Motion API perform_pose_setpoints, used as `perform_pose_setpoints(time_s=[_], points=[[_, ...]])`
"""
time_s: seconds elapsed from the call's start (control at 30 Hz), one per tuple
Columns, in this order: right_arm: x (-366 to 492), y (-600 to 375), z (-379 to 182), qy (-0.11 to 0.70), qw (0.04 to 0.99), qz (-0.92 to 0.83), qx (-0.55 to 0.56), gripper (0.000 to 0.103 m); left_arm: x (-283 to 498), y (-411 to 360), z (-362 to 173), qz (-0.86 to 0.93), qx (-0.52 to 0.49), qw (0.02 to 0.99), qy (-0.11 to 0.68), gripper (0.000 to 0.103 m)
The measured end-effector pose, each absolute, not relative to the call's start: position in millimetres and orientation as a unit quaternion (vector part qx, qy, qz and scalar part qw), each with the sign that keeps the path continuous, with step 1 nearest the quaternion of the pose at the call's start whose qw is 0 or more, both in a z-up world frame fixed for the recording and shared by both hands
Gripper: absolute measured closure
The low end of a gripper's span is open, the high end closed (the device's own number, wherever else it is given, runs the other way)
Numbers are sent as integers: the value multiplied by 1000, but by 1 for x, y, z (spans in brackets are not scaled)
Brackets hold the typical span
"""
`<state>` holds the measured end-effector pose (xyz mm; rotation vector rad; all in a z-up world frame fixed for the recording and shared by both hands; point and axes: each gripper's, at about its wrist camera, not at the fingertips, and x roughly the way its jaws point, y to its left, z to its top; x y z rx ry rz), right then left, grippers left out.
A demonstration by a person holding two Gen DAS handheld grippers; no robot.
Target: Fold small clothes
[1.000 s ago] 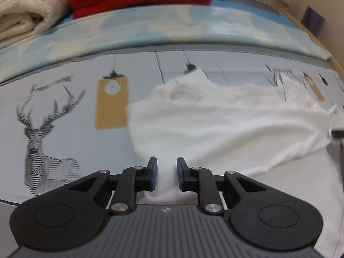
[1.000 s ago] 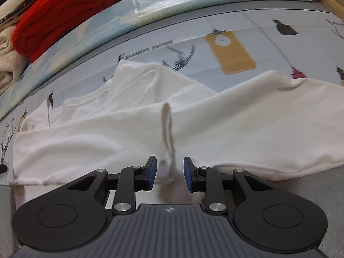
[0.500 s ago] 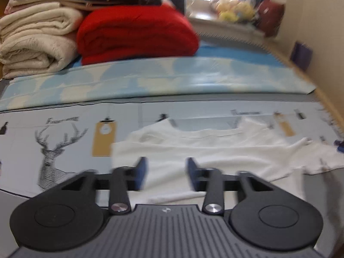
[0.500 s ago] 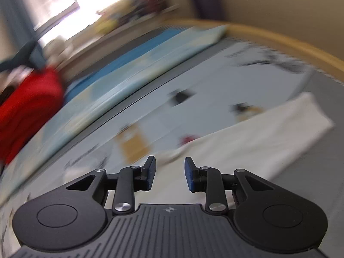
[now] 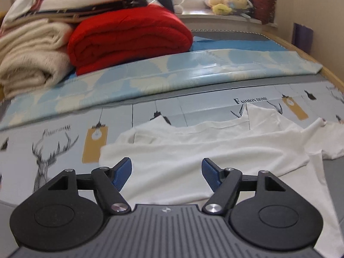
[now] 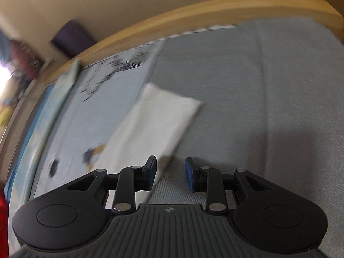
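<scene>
Left tongs [image 5: 167,173]: matte black linkage arms with silver pivot screws, two round black discs at 7 and 5 o'clock, ribbed grey centre plate carrying a small circular emblem, blue ridged pads [image 5: 122,173] on the fingertips. Right tongs [image 6: 171,173]: same build, black arms, silver screws, ribbed grey plate with emblem, blue pads [image 6: 190,175] partly in shadow.

Right wrist view is motion-blurred: the print on the mat [image 6: 120,68] is unreadable. The shirt [image 6: 154,129] runs under the right tool [image 6: 170,173], its near end hidden. In the left wrist view, the shirt [image 5: 193,161] is cut off at the right edge.
</scene>
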<state>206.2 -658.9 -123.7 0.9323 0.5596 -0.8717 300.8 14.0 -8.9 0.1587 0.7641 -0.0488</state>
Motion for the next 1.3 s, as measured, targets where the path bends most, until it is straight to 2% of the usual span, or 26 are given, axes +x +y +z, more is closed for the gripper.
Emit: perform_pose_setpoints(time_s=[0.13,0.27,0.33,0.4,0.53,0.73,0.93,1.07,1.23,1.3], points=[[216,-668,-127,246,775,-396,426,71,303,8,-9,-35,104,927,360,25],[221,-678,-132,227,778,-397,432,72,309,19,-5,-30,69,930,360,25],[224,-681,-133,223,776,-403,430,76,312,26,-1,-21,50,932,359,25],[224,-682,-131,214,770,-414,437,100,314,33,3,-14,36,933,359,25],[223,-677,-117,175,781,-406,440,100,314,45,8,6,19,933,358,25],[252,-627,-57,143,843,-368,366,100,313,65,17,25,-2,934,356,25],[303,-496,21,120,934,-241,233,100,314,105,23,67,-49,927,366,25],[328,-355,51,110,982,-75,133,100,314,134,26,99,-82,918,376,25],[335,-182,29,159,976,138,57,100,314,165,27,122,-118,901,399,25],[333,-123,1,214,953,208,45,93,316,172,25,117,-131,894,412,25]])
